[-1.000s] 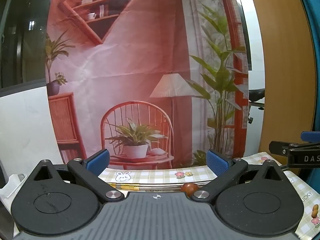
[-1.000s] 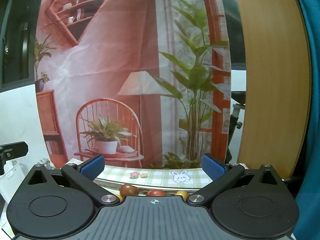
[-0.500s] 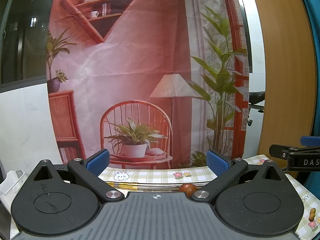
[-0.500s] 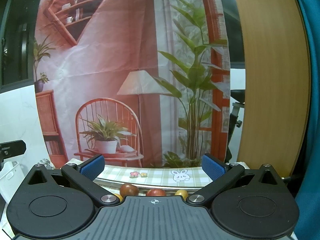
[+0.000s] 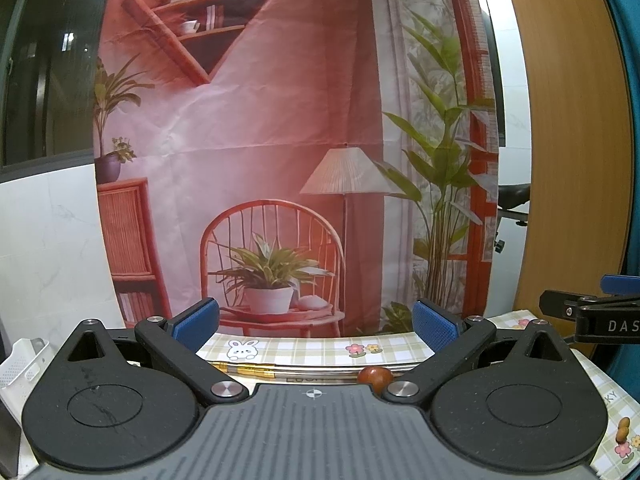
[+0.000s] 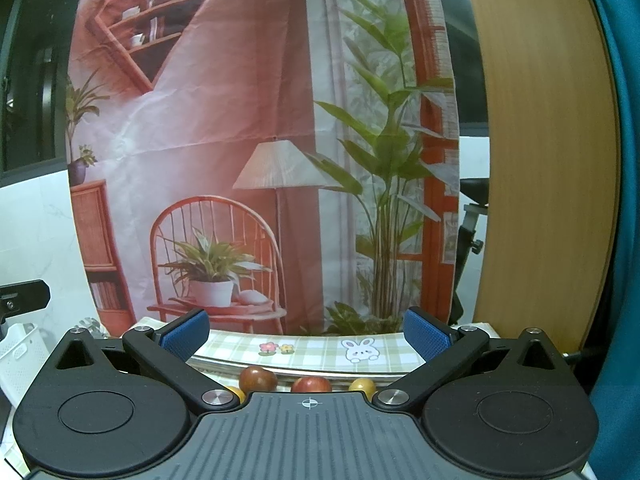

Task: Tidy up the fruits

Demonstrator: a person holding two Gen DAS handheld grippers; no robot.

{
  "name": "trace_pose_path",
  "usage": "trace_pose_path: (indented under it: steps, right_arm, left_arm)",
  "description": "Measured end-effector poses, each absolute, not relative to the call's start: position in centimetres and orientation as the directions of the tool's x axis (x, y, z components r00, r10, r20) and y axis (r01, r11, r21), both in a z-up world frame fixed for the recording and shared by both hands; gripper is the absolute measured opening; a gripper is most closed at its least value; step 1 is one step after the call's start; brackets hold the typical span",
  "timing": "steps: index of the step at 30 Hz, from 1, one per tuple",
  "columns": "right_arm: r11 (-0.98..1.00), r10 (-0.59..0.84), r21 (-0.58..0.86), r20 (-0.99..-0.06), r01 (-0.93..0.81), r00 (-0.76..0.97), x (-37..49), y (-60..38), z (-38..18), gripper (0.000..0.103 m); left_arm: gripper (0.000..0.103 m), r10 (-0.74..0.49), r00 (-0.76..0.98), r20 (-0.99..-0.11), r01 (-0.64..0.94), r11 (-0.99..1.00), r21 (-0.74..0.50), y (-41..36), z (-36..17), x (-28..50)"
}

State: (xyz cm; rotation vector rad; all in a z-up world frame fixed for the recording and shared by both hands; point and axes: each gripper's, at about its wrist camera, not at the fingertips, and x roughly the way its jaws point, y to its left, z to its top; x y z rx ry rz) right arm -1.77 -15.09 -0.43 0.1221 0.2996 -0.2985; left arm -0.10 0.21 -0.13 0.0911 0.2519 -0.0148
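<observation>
Both grippers point level at the backdrop, high above the table. My left gripper (image 5: 316, 318) is open with nothing between its blue pads (image 5: 196, 318). Just over its body peeks a dark red fruit (image 5: 375, 376) on the checked tablecloth (image 5: 304, 350). My right gripper (image 6: 306, 330) is open too, and empty. Below it a dark red fruit (image 6: 258, 378), a red fruit (image 6: 311, 384) and a yellow fruit (image 6: 362, 385) line up, with another yellow one (image 6: 236, 392) half hidden at the left. The right gripper's side (image 5: 592, 314) shows at the left wrist view's right edge.
A printed room backdrop (image 5: 280, 140) hangs right behind the table. A white perforated basket (image 5: 24, 364) sits at the left, also visible as a white basket (image 6: 20, 352). A wooden panel (image 6: 540, 160) and teal fabric (image 6: 624, 120) close off the right side.
The left view has drifted slightly, the basket at the left showing a little more. The right gripper has barely moved. Both stay open.
</observation>
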Motion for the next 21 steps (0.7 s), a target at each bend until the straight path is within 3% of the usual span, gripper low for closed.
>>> trace_pose_path:
  steps: [21]
  right_arm:
    - [0.946, -0.275, 0.081, -0.306, 0.313, 0.911, -2.14, -15.69, -0.8, 0.103]
  left_arm:
    - [0.103, -0.002, 0.969, -0.249, 0.025, 0.996, 0.091, 0.11, -0.22, -0.24]
